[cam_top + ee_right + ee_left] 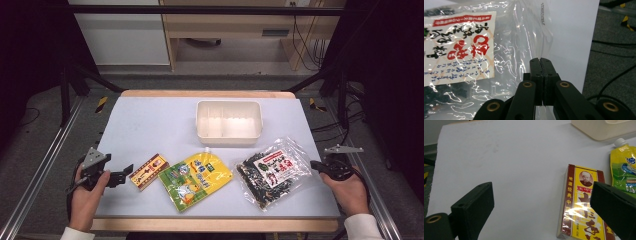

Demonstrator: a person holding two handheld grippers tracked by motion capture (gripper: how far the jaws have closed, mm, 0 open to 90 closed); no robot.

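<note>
White bin (229, 134) sits empty; right gripper (540, 61) pinched on the seaweed bag (506, 50) edge, left gripper (541, 207) wide apart.

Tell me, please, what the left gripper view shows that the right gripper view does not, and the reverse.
Left gripper view: the left gripper with its jaws wide open, a yellow box, a yellow pouch and a corner of the cream bin.
Right gripper view: the right gripper with its jaws shut at the clear edge of the bag. Whether they pinch the film I cannot tell. Grey floor with cables lies beside it.
Both: the white table.
</note>
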